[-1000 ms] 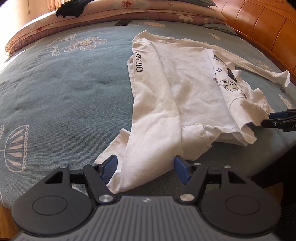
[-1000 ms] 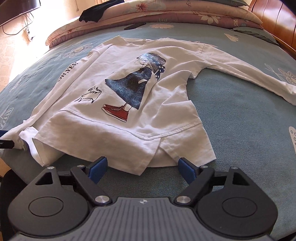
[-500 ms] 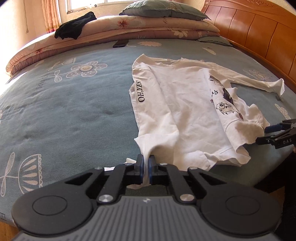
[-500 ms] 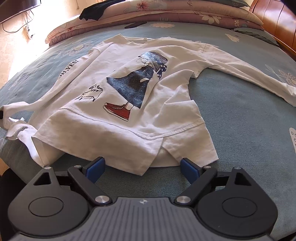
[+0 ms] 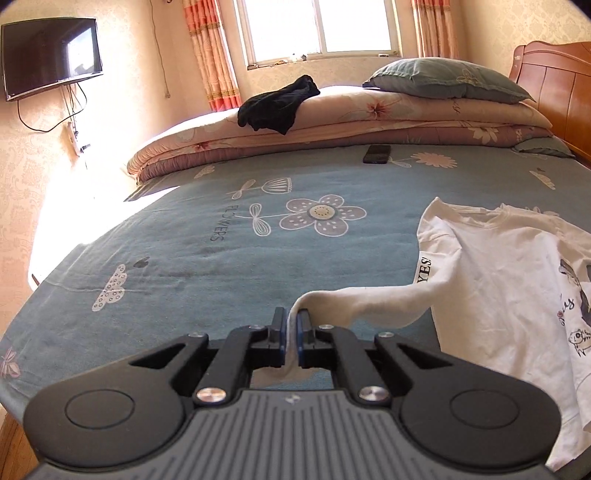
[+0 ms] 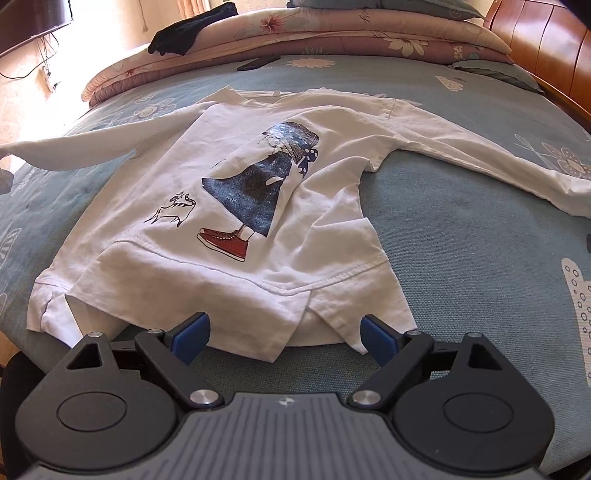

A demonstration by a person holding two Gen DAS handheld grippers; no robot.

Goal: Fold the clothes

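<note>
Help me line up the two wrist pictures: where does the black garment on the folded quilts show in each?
Left wrist: the black garment lies upper centre, draped over the folded quilts' near edge, below the window.
Right wrist: the black garment sits at the upper left, on the same quilts.
Shared landmark: the dark phone on the blue sheet, just before the quilts.

Bare bedsheet (image 5: 184,266) left of the shirt (image 6: 258,206) lies open; phone (image 5: 376,153), seemingly, well beyond.
</note>
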